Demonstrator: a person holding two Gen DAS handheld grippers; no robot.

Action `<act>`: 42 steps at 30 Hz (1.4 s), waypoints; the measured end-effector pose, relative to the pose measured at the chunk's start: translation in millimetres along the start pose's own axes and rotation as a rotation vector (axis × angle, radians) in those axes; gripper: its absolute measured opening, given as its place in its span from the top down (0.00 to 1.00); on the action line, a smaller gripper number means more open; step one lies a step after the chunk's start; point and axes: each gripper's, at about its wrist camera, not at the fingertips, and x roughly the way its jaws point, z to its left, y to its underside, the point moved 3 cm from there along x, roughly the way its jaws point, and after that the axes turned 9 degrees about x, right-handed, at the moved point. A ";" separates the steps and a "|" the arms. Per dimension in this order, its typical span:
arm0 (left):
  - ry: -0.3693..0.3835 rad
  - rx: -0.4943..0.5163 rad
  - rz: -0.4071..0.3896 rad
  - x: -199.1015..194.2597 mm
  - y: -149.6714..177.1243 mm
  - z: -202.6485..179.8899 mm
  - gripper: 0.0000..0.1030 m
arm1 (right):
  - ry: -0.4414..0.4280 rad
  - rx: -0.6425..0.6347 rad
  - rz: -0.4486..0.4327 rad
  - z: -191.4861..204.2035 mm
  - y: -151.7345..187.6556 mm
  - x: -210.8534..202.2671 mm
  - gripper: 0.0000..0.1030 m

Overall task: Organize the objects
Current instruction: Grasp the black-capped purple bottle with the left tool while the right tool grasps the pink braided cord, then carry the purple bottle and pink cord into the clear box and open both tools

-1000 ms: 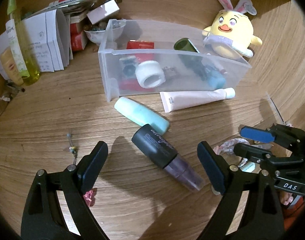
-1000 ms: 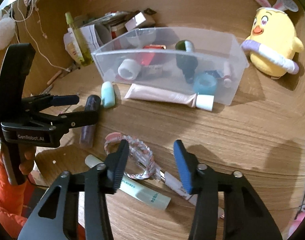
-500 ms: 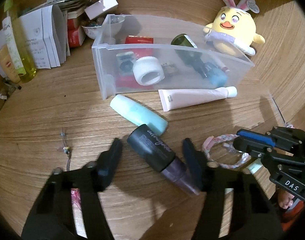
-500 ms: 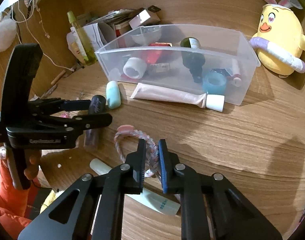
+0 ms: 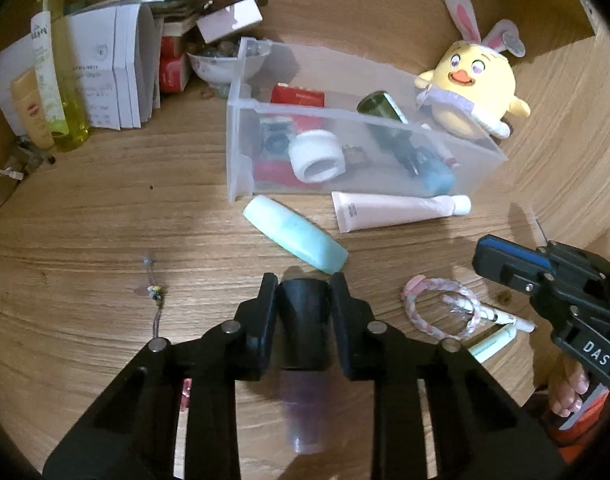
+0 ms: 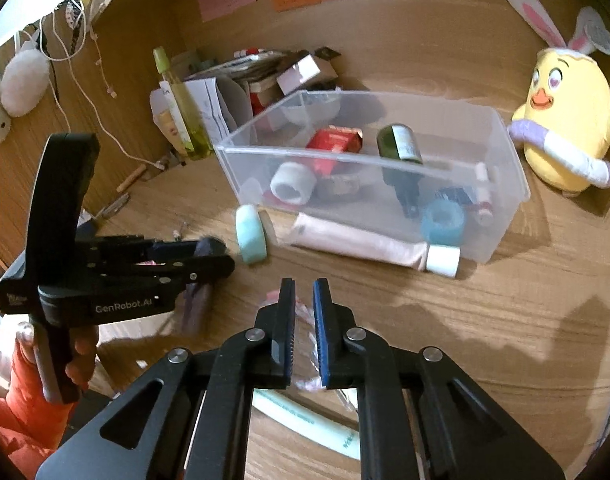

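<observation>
My left gripper (image 5: pixel 304 292) is shut on a dark bottle with a purple lower half (image 5: pixel 305 320), held lengthwise between the fingers; it also shows in the right wrist view (image 6: pixel 203 276). My right gripper (image 6: pixel 303 292) is shut on a pink and white braided cord loop (image 6: pixel 305 312); in the left wrist view the loop (image 5: pixel 437 308) still lies on the wood. A clear plastic bin (image 5: pixel 241 148) (image 6: pixel 505 216) holds a white jar, a green bottle, a red box and a blue cap. A mint tube (image 5: pixel 295 238) and a pink tube (image 5: pixel 397 210) lie in front of it.
A yellow chick plush (image 5: pixel 469 88) (image 6: pixel 565 132) sits right of the bin. Papers, boxes, a bowl and a yellow-green bottle (image 5: pixel 61 92) crowd the back left. A thin white pen and a pale green tube (image 5: pixel 493 340) lie by the cord loop.
My left gripper closed from wide open onto the dark bottle, which now points along the fingers. My right gripper closed onto the braided cord loop.
</observation>
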 end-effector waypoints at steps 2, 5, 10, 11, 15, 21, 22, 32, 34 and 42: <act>-0.010 0.007 -0.011 -3.2 -1.6 0.1 0.75 | 0.003 -0.028 0.008 4.3 -1.4 1.6 0.92; -0.008 0.011 -0.011 -3.8 -2.0 2.4 0.75 | 0.008 -0.048 0.044 5.9 1.2 6.4 0.91; -0.002 0.005 -0.002 -0.7 1.2 5.0 0.75 | 0.032 -0.079 0.109 4.7 8.8 22.8 0.75; 0.001 0.003 -0.004 -0.7 1.6 5.3 0.75 | 0.029 -0.079 0.123 4.6 9.9 25.4 0.73; 0.002 -0.004 -0.025 -5.4 0.5 6.4 0.75 | 0.017 -0.089 0.144 11.0 10.9 34.0 0.64; -0.003 -0.018 -0.076 -21.1 -7.4 10.8 0.75 | 0.078 -0.149 0.161 22.2 14.1 53.0 0.62; -0.003 -0.019 -0.086 -24.4 -9.1 11.3 0.75 | 0.082 -0.155 0.163 23.0 14.9 55.0 0.67; -0.004 -0.022 -0.174 -47.7 -31.6 10.6 0.75 | 0.084 -0.172 0.114 29.2 14.3 52.2 0.82; -0.008 -0.021 -0.185 -49.6 -36.2 9.6 0.75 | 0.079 -0.160 0.083 29.6 9.0 44.2 0.82; 0.001 -0.013 -0.240 -61.6 -55.8 1.7 0.75 | 0.081 -0.120 -0.048 22.9 -19.5 6.7 0.82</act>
